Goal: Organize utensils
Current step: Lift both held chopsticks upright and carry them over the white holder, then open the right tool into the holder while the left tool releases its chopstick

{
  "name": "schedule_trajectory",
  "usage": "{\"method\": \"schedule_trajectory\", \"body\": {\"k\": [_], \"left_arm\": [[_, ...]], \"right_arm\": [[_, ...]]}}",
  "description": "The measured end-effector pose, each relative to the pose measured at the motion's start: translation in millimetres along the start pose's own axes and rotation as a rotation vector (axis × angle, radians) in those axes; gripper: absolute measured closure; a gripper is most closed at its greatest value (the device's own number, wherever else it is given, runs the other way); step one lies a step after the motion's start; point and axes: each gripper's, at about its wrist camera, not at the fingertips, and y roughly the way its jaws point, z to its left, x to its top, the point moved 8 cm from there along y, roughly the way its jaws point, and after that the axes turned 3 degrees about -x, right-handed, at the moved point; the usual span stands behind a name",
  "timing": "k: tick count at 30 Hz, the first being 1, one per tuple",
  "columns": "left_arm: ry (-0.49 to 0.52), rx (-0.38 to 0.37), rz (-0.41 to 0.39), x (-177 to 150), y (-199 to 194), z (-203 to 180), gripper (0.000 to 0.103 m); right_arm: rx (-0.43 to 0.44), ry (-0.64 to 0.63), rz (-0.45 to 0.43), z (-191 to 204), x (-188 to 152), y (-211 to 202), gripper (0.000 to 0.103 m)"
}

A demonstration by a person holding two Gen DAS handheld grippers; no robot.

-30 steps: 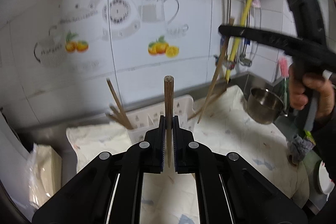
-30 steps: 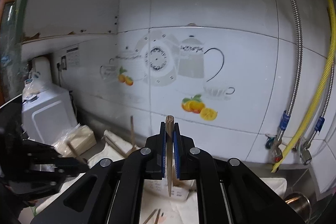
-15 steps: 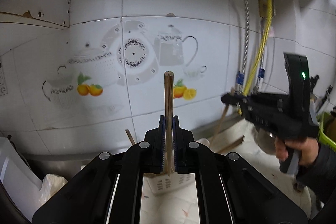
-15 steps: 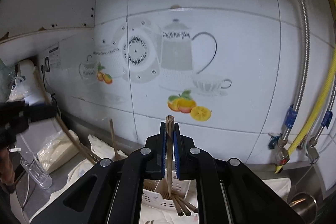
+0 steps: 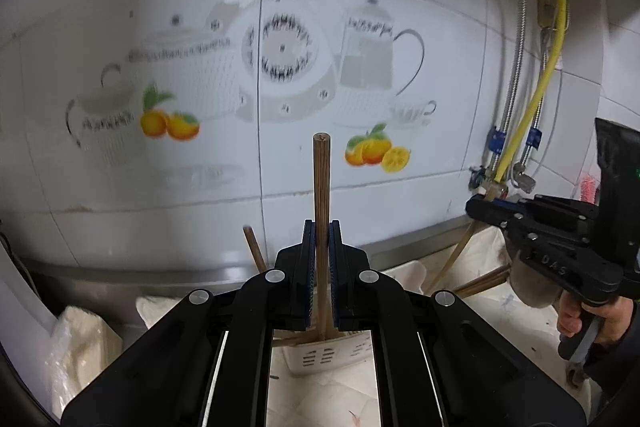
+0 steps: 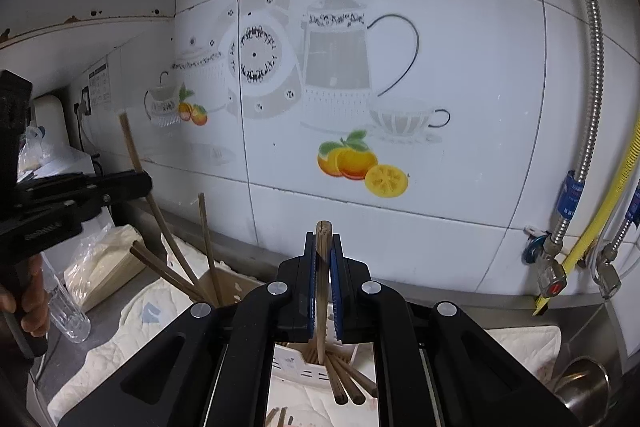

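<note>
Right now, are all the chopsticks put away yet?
Not yet. Some chopsticks already stand in the white basket. Each tongs pinches one more: left tongs and right tongs. A few chopsticks lean out over the basket's rim.

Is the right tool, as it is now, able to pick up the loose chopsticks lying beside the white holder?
Probably not yet. The right tool is already shut on a chopstick, so nothing is free to grasp the loose chopsticks below it by the white holder.

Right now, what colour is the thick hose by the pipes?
Yellow hose; it shows best in the left wrist view.
</note>
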Motion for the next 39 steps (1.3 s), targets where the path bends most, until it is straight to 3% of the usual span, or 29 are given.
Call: {"method": "schedule_trajectory", "body": {"k": [18,39], "left_arm": [[-0.053,-0.031,0.111,-36,29,7,0.098],[-0.051,-0.037,0.112,-39,19,5,0.095]], "right_arm": [[-0.004,0.008,0.027,-4,-10,4,0.096],[-0.015,0.007,0.002,-6,-7,-10,0.095]]}}
